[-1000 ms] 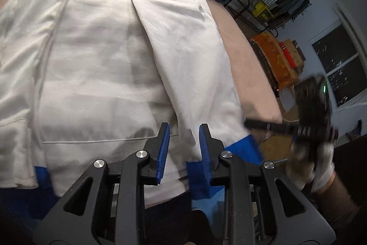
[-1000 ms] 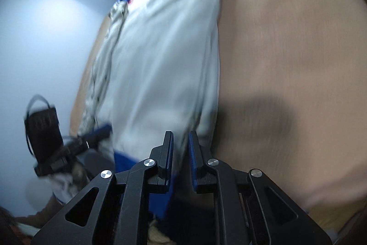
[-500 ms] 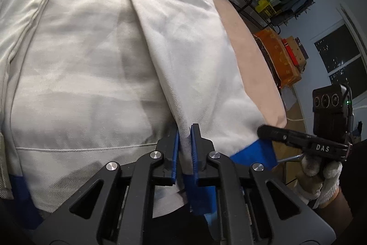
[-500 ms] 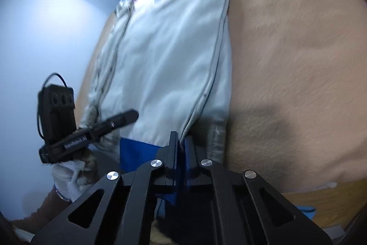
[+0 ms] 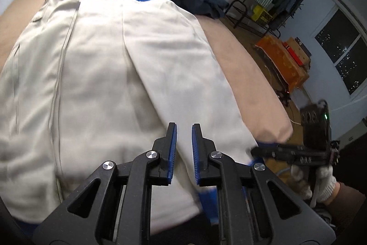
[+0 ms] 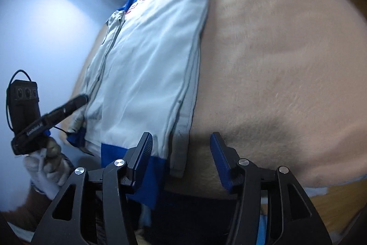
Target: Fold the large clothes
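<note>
Left wrist view: a cream-white zip jacket with blue collar and hem (image 5: 128, 75) lies spread on a beige fleece blanket (image 5: 247, 75), red lettering across its upper back only partly legible. The left gripper (image 5: 183, 148) hangs over the hem, jaws slightly parted, gripping nothing. Right wrist view: the right gripper (image 6: 181, 155) is opening, the jacket's edge below the gap, pads clear of it. White print on the other gripper's black side is too blurred to read.
</note>
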{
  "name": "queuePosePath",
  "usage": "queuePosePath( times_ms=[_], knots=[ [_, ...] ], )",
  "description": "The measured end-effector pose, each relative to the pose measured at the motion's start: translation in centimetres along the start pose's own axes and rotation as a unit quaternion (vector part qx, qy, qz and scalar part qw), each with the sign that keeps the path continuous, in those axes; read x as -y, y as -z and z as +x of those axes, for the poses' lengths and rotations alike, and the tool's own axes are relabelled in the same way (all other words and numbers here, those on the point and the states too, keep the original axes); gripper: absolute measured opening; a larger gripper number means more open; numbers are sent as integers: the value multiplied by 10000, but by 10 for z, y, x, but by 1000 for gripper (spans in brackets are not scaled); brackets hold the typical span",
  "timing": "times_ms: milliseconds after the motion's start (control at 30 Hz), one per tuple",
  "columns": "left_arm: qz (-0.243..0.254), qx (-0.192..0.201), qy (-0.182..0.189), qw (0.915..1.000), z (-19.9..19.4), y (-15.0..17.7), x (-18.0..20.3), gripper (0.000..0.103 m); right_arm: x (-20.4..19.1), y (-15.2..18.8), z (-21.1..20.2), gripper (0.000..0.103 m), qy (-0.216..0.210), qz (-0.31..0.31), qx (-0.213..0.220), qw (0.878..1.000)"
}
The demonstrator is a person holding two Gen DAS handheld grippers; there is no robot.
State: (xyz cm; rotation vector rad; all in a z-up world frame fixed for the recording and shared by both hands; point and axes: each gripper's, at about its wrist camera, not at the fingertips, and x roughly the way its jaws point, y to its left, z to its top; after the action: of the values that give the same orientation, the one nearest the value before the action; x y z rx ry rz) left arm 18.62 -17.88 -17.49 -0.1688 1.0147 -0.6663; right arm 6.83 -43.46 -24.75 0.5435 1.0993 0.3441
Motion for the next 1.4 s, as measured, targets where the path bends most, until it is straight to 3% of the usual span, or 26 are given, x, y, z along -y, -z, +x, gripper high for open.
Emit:
queuePosePath(
  times_ms=[100,233,400,667,800,933,1167,1400],
  knots=[
    [155,-70,-331,9993,30,-9,-3,10,4,-3,0,51,-300,137,57,9994],
    [37,-435,-574,9974,72,-1,-17,10,1,-5,15,19,-536,310,-50,9981],
    [210,-306,-615,9974,67,2,-12,10,-19,-8,13,16,-253,-30,-10,9997],
    [26,297,-122,9995,-38,19,-1,10,-51,-12,-6,14,-87,-381,249,9989],
    [-174,580,-147,9981,-85,29,-12,10,-66,-16,-10,14,177,-773,291,9964],
    [-489,775,-241,9955,-126,41,-37,10,-83,-23,-11,14,155,-956,371,9946],
    [-978,1094,-321,9887,-161,49,-76,10,-137,-40,-8,13,276,-1580,339,9865],
    [-1368,1248,-262,9824,-174,54,-102,10,-210,-54,33,12,376,-2514,-10,9671]
  ],
)
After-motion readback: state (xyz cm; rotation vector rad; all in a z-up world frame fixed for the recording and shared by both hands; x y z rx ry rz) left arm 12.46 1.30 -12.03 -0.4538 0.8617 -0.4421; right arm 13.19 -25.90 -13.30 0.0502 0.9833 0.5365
